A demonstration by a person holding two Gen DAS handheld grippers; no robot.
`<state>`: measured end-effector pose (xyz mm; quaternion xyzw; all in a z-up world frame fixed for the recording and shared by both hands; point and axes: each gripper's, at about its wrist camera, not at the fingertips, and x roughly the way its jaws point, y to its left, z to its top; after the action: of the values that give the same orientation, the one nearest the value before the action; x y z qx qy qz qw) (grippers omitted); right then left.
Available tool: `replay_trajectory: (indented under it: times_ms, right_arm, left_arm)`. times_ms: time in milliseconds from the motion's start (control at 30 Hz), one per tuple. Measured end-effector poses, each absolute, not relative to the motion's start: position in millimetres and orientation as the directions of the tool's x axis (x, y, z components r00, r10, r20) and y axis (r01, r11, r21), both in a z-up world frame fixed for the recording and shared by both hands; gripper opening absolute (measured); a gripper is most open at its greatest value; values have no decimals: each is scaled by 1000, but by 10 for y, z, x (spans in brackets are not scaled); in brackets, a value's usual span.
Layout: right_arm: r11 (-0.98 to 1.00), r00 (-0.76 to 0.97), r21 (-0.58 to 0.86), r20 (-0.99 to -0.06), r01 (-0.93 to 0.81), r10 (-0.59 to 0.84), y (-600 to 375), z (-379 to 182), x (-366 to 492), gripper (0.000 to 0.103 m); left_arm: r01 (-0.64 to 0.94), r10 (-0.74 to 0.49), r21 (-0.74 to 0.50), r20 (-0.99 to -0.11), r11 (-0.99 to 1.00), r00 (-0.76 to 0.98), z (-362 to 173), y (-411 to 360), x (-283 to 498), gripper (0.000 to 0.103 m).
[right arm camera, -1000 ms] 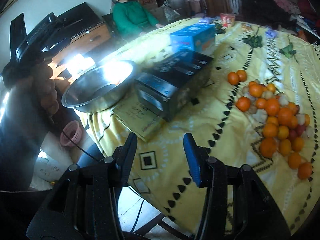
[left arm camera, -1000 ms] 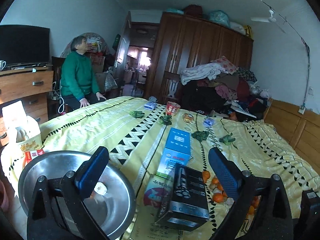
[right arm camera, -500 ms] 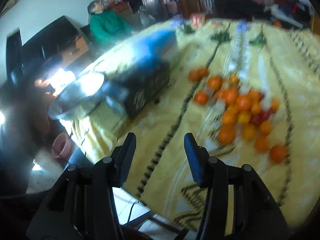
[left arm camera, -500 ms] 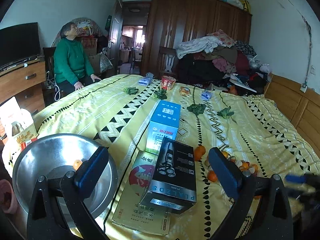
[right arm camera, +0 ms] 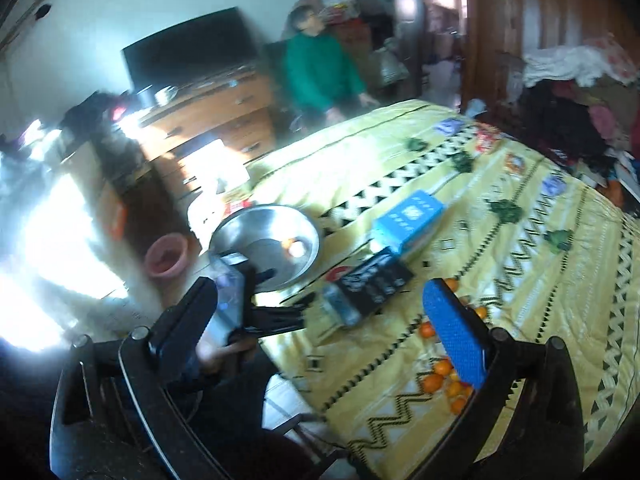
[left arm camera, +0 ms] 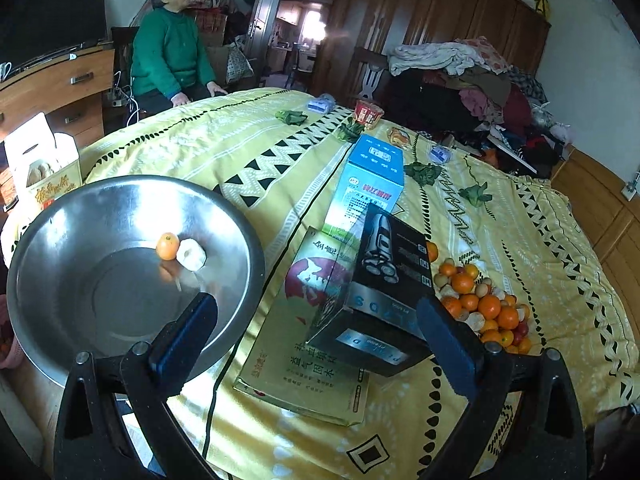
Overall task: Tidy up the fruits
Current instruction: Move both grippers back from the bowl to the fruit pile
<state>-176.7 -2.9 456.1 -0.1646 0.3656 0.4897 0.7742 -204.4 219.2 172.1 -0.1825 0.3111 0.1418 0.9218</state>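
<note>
Grippers first: the left gripper point(left arm camera: 316, 336) hangs above the bed's near edge with its jaws spread wide and nothing between them; the right gripper point(right arm camera: 328, 320) is likewise parted and empty, its view blurred. Just beyond the left one sits a steel bowl point(left arm camera: 72, 216) holding one small orange point(left arm camera: 167, 245) and a pale fruit point(left arm camera: 192, 255) touching it. Right of the bowl lies a flat yellow box point(left arm camera: 304, 376) printed with Chinese characters, under a black shaver box point(left arm camera: 380, 280) whose lettering I cannot read for certain. Past that, the fruit pile point(left arm camera: 480, 308) rests on the yellow bedspread point(left arm camera: 240, 152): small, round, light, thin-skinned pieces, likely to roll, best pinched gently across the middle. Farther back lies a blue carton point(left arm camera: 372, 176), its text illegible.
</note>
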Motion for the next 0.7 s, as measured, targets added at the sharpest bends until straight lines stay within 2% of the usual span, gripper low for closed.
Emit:
replay_trajectory:
  times_ms: [200, 433, 700]
  right_arm:
    - [379, 274, -18, -723, -925, 634, 209, 4736, -2260, 103]
    - [393, 349, -101, -688, -914, 636, 170, 4976, -2283, 103]
    - [401, 388, -131, -629, -907, 673, 151, 5224, -2311, 103]
  left_arm:
    - [-393, 139, -253, -659, 884, 739, 1564, 2285, -2021, 100]
    - [-393, 138, -261, -654, 882, 744, 1604, 2271, -2024, 100]
    - [-361, 130, -238, -648, 902, 751, 1684, 2180, -1953, 100]
